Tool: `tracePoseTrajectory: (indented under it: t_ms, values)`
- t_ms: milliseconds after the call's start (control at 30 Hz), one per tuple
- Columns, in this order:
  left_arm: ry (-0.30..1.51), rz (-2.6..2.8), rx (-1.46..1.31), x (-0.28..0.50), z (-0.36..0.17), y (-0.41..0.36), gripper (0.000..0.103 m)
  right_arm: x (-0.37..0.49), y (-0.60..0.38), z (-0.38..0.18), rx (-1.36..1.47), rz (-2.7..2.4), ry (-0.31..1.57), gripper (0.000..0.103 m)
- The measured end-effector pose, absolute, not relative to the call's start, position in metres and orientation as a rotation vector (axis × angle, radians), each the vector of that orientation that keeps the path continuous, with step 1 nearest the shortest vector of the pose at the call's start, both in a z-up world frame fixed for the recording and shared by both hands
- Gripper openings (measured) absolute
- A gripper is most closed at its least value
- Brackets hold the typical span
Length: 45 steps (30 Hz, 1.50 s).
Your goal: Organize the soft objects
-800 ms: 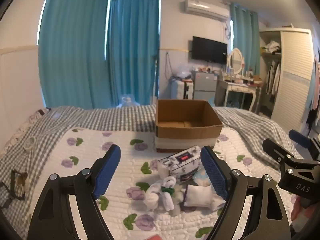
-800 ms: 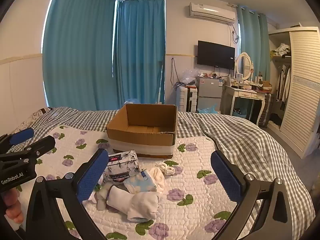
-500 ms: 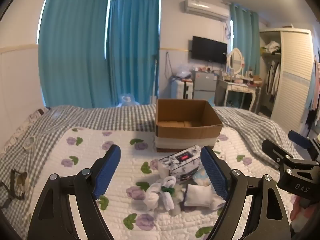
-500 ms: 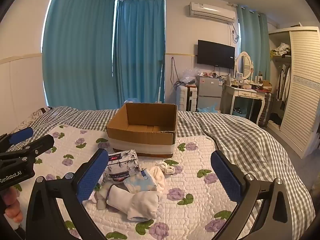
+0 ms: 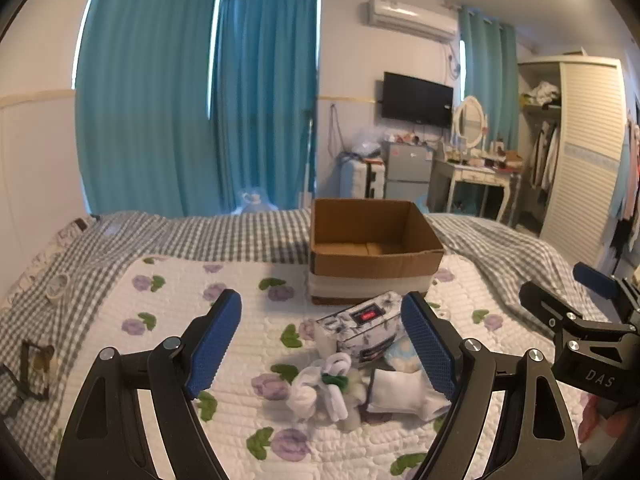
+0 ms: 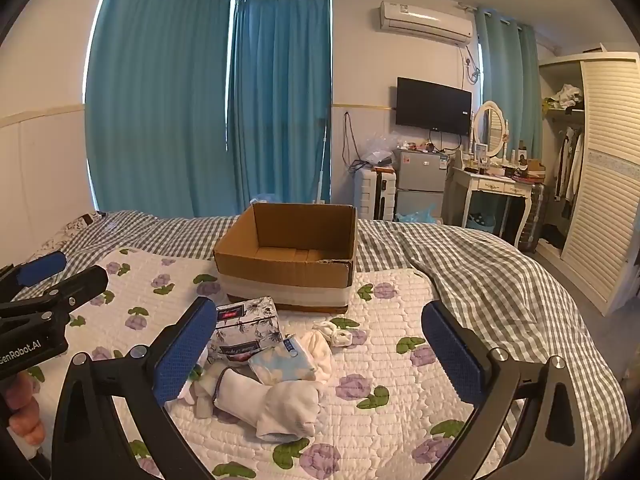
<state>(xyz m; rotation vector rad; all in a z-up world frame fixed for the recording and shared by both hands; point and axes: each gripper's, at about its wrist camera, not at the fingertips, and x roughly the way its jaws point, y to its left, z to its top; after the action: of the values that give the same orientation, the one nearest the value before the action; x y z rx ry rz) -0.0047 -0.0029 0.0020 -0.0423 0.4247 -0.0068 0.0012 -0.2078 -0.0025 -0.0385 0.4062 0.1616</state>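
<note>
An open, empty cardboard box (image 5: 374, 248) (image 6: 288, 258) stands on the floral quilt. In front of it lies a pile of soft things: a floral tissue pack (image 5: 360, 326) (image 6: 246, 330), a light blue cloth (image 6: 280, 362), rolled white socks (image 6: 276, 402) (image 5: 404, 394), a knotted white sock with green trim (image 5: 324, 386) and a small white bundle (image 6: 334, 332). My left gripper (image 5: 322, 350) is open and empty, held above the pile. My right gripper (image 6: 318, 356) is open and empty, above the pile from the right side.
A grey checked blanket (image 6: 480, 276) covers the far and right parts of the bed. A tape roll (image 5: 58, 282) and a dark strap (image 5: 34, 364) lie at the left edge. A fridge, a dressing table and a wardrobe (image 6: 600, 168) stand beyond the bed.
</note>
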Motion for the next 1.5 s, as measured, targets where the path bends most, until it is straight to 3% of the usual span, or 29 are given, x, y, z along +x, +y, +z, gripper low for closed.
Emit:
tracePoseTrajectory:
  t_ms: [1500]
  values:
    - [0.429,0.014,-0.032,-0.0014,-0.0013,0.0009,0.084,0.0023,-0.2075,-0.0049,-0.037,0.164,0.412,0.103]
